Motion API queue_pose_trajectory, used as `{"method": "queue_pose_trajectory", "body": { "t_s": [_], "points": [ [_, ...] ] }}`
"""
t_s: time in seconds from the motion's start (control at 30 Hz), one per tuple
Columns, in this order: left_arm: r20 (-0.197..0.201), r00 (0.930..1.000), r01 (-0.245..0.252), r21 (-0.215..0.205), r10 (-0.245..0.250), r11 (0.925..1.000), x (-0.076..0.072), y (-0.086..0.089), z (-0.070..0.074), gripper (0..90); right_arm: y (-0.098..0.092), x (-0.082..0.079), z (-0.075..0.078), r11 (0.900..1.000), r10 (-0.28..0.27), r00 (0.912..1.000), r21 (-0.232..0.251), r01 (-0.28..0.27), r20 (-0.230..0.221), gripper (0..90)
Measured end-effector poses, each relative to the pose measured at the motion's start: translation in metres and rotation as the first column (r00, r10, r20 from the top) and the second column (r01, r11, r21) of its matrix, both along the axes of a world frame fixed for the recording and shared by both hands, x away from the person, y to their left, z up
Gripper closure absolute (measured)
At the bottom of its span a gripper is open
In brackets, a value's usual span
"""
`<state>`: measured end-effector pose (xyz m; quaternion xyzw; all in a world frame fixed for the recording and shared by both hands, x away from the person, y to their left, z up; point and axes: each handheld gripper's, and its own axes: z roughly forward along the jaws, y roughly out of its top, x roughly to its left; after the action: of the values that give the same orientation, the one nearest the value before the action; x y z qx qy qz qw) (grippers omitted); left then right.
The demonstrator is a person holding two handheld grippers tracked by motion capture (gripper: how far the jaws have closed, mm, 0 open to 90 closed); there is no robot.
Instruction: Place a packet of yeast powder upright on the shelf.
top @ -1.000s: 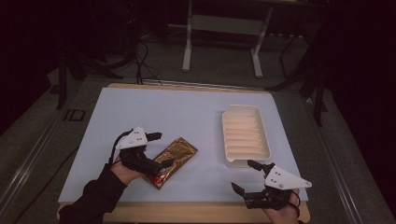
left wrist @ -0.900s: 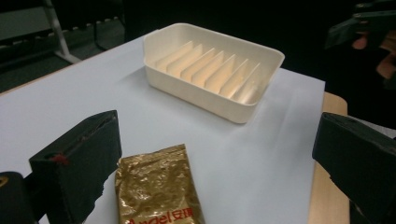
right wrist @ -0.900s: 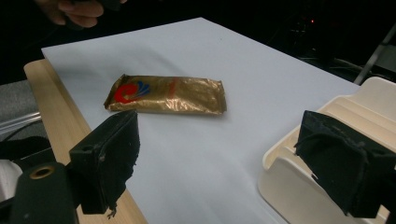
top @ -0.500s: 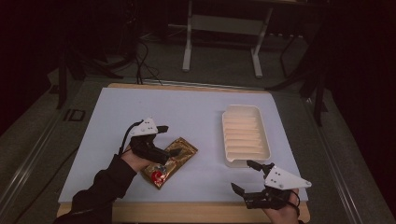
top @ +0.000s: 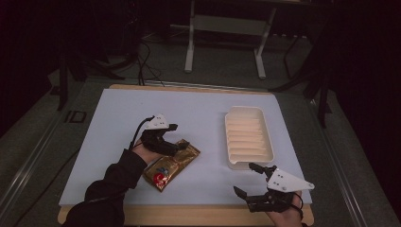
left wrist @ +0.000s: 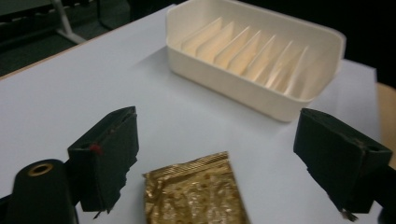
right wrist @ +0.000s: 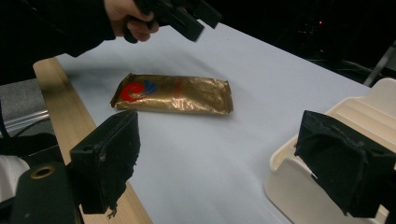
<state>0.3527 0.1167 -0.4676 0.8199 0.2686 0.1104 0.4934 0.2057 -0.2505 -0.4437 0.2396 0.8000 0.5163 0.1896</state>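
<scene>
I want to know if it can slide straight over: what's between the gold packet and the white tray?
Nothing but bare table sheet lies between the gold packet and the white tray, as the high view and the left gripper view show.

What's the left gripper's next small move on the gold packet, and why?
Probably lower a little further and close. The left gripper hangs over the gold packet's far end; its jaws have just been closing but stand apart, the packet's end below the gap and untouched. The slotted tray sits empty beyond.

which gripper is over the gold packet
The left gripper, with jaws apart and just closing, nothing pinched yet, above the packet. The right gripper hangs by the tray.
</scene>
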Motion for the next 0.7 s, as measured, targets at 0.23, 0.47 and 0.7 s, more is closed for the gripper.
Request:
{"method": "queue_pose_trajectory", "body": {
  "t_s": [0.23,0.47,0.7],
  "points": [
    [-0.028,0.9995,-0.016,0.023,0.017,0.9996,0.014,-0.001,-0.017,26.1,0.001,0.001,-0.002,1.000,-0.002,1.0000,-0.016,0.002,-0.005,14.3],
    [-0.070,0.9969,-0.033,0.052,0.037,0.9981,0.023,0.002,-0.035,34.5,0.001,0.001,-0.002,1.000,0.005,0.9999,-0.008,-0.005,-0.010,14.3],
    [-0.122,0.9910,-0.043,0.095,0.055,0.9945,0.028,-0.001,-0.049,39.2,0.002,0.001,-0.003,1.000,0.014,0.9997,-0.014,-0.014,-0.021,14.4]
  ]
}}
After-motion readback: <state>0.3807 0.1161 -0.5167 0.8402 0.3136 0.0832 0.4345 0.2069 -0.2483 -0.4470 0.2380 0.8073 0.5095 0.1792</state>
